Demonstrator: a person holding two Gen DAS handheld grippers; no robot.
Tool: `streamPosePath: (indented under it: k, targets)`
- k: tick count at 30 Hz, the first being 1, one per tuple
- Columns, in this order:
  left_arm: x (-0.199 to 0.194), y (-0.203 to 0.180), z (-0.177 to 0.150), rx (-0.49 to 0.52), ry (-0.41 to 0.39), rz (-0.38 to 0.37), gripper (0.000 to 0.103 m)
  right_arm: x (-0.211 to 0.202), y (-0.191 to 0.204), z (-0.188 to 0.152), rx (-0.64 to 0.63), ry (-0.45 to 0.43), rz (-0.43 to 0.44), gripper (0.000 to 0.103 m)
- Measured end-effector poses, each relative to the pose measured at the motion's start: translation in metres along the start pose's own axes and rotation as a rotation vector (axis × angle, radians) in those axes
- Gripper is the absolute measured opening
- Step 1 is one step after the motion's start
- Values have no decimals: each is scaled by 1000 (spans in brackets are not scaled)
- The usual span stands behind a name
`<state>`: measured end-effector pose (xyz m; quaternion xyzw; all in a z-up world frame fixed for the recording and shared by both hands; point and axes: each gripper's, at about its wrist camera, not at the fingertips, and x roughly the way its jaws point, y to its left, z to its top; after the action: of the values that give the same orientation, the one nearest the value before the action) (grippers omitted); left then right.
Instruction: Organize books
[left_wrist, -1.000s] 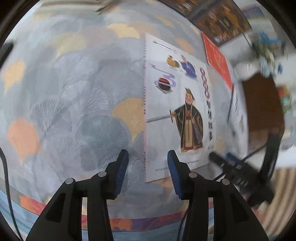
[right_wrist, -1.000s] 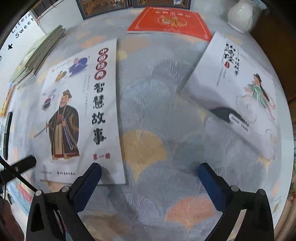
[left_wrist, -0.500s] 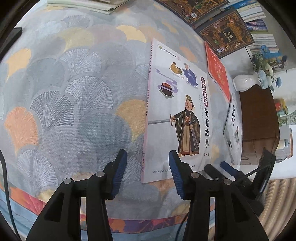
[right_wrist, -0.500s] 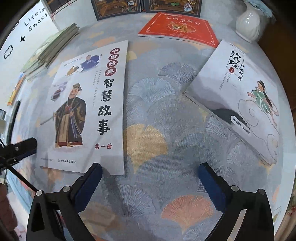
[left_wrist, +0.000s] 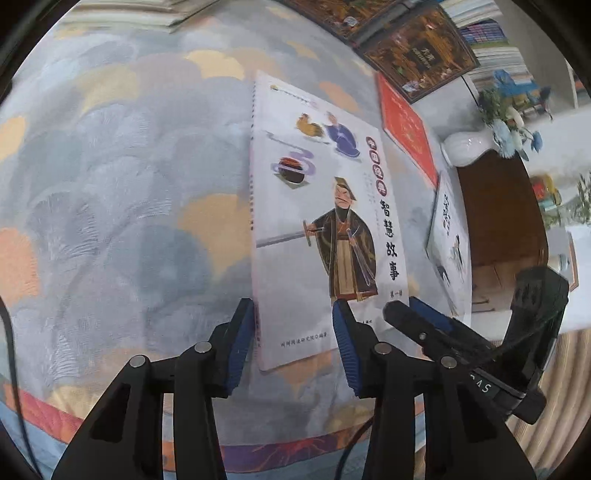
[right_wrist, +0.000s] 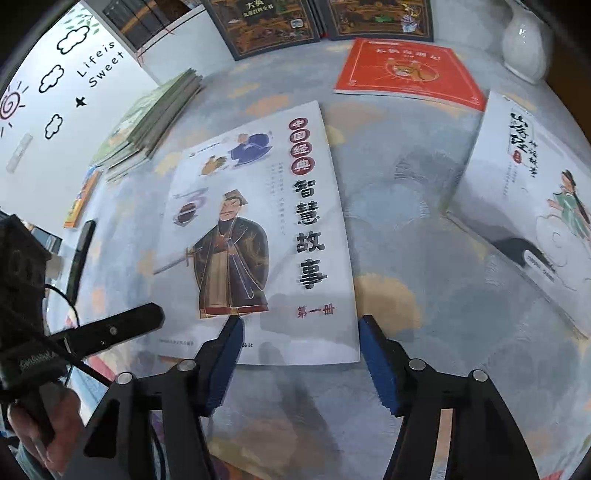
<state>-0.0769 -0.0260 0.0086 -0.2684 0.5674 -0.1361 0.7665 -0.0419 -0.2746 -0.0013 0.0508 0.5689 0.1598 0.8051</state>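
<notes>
Books lay spread over a table covered by a fan-patterned cloth. Nearest both tools was the white storybook, flat on the cloth with a robed swordsman on its cover. The left gripper hung over that book's near left corner, its jaws narrowing, with the spine edge showing in the gap; I could not tell whether the pads touched it. The right gripper straddled the book's near right corner, its jaws closing from wide, the pads not yet pressing on the cover. A second white book sat tilted to the right, one edge raised off the cloth. Beyond lay a red book, flat and apart from the others. Two dark-covered books stood propped at the far edge. A stack of thin green books rested at far left, and a white vase stood at far right. No container showed on the table.
</notes>
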Motion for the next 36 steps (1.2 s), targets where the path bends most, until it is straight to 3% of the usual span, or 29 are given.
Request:
streamPosePath:
  k: [1,5,6,8,9,10,11,15,21,25,36]
  targets:
    - [-5,-1,-1,6,-22,-24,39,-1,-3,0,6,-4,18,63]
    - [-32,9,7,-94,-70,-350,39,3,-22,5,95,1,136,63]
    - [-32,12,10,-116,-69,-392,39,3,-27,5,120,3,163,63]
    - [-25,16,13,-144,-62,-376,39,3,-39,6,182,7,221,64]
    - [-20,16,13,-149,-57,-334,31,4,-42,7,209,10,244,64]
    - [-13,18,13,-150,-51,-269,16,4,-45,8,227,12,264,64]
    - [-5,19,13,-148,-42,-206,10,4,-46,8,233,13,273,64]
    - [14,9,13,-113,-17,-116,7,5,-42,8,230,7,271,64]
    - [22,-15,25,-107,7,-172,7,3,-44,4,233,-4,272,64]
    - [17,-17,27,-134,26,-242,7,3,-53,3,262,9,318,64]
    - [14,-22,33,-178,22,-325,7,10,-80,7,425,79,458,67]
